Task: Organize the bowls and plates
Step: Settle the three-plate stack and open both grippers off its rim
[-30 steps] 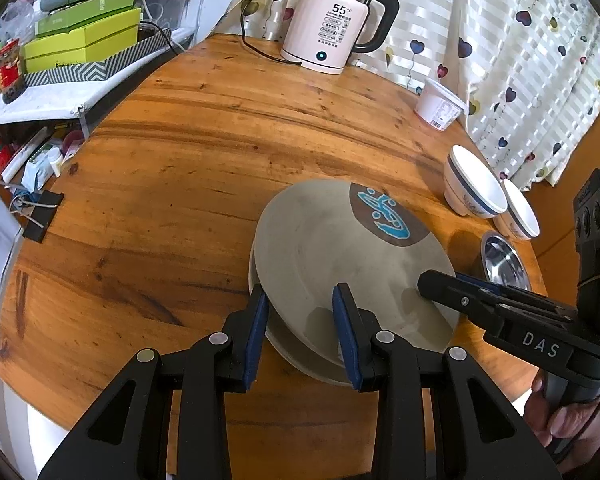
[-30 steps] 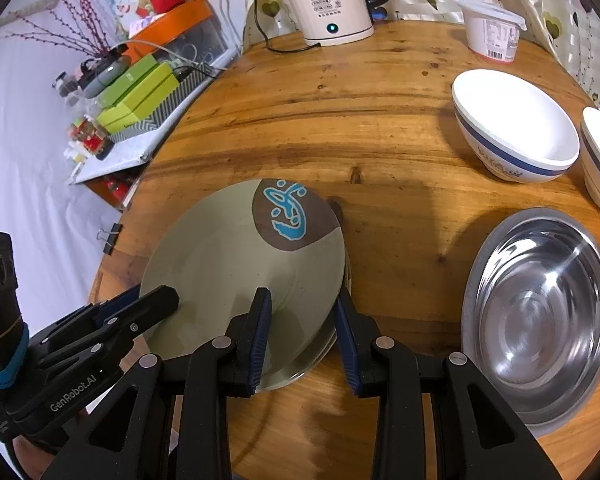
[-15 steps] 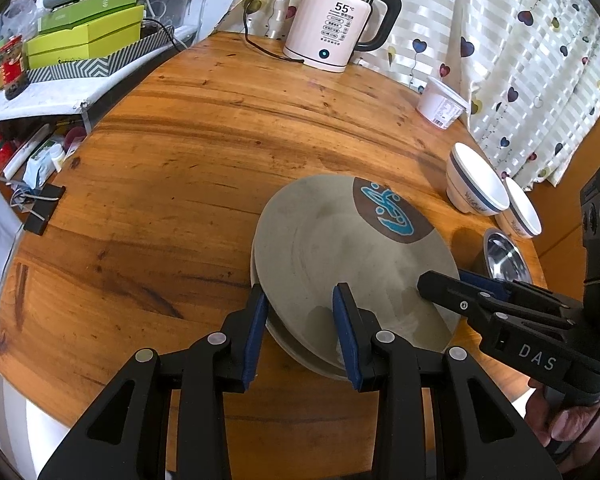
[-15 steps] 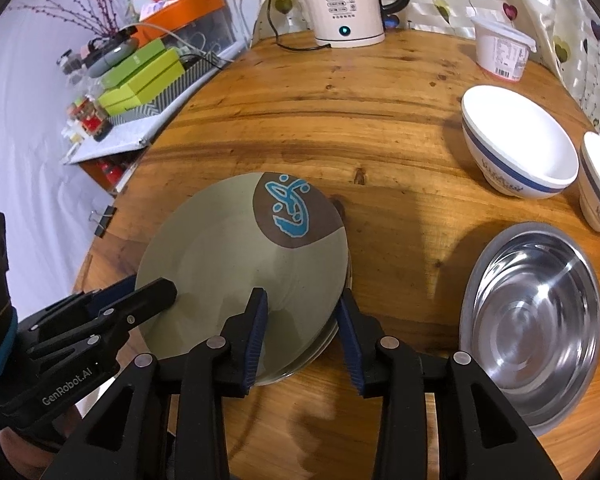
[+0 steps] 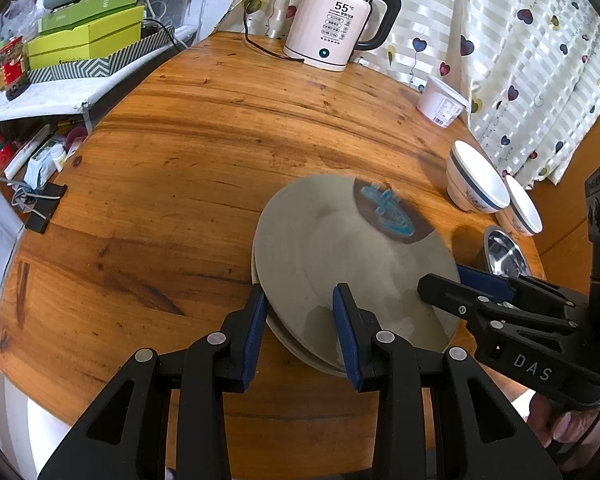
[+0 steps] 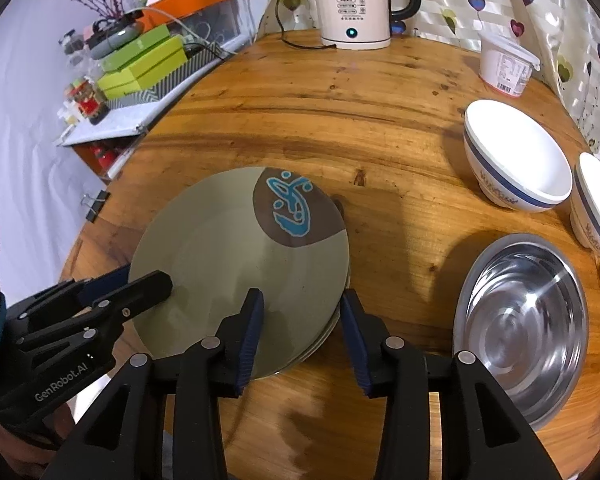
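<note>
A grey-green plate with a brown patch and blue fish (image 5: 340, 248) (image 6: 236, 256) lies on top of another plate on the round wooden table (image 5: 204, 152). My left gripper (image 5: 300, 328) is open, its jaws straddling the stack's near-left rim; it also shows in the right wrist view (image 6: 140, 284). My right gripper (image 6: 302, 328) is open, straddling the near-right rim; it also shows in the left wrist view (image 5: 448, 284). Two white bowls with blue bands (image 6: 516, 160) (image 6: 598, 208) and a steel bowl (image 6: 520, 324) stand to the right.
A white electric kettle (image 5: 336, 24) with its cord stands at the table's far edge. A white lidded tub (image 6: 506, 66) stands by the heart-print curtain. Green boxes (image 5: 88, 36) and clutter sit on a shelf to the left. A binder clip (image 5: 44, 208) hangs at the table's left edge.
Both grippers have drawn back a little from the plates and risen slightly, jaws still open. The plates have not moved.
</note>
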`<control>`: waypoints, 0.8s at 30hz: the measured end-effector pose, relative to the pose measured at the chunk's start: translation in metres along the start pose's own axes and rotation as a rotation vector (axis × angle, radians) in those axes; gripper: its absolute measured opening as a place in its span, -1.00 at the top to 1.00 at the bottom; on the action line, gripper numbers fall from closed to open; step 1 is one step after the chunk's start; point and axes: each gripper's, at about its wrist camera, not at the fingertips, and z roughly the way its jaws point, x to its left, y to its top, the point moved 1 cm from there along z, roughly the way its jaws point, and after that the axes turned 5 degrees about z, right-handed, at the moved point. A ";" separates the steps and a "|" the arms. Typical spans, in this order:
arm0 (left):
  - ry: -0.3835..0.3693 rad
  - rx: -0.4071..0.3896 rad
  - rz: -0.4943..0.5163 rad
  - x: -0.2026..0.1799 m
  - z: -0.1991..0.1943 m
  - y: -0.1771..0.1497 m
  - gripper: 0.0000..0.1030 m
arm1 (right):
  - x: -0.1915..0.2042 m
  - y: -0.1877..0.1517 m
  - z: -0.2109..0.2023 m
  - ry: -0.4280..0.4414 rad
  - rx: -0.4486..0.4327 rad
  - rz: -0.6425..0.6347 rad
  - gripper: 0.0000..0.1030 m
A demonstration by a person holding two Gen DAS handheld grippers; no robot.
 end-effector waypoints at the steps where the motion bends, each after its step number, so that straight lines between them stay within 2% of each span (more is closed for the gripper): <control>1: 0.003 0.000 0.004 0.000 0.001 -0.001 0.33 | 0.001 0.000 0.000 -0.008 -0.003 -0.009 0.23; 11: 0.016 0.002 0.010 0.000 0.001 -0.002 0.33 | 0.006 0.000 -0.001 -0.013 -0.015 -0.043 0.21; 24: 0.017 -0.013 -0.023 0.012 -0.004 -0.001 0.31 | -0.007 0.000 -0.006 0.021 -0.026 -0.004 0.21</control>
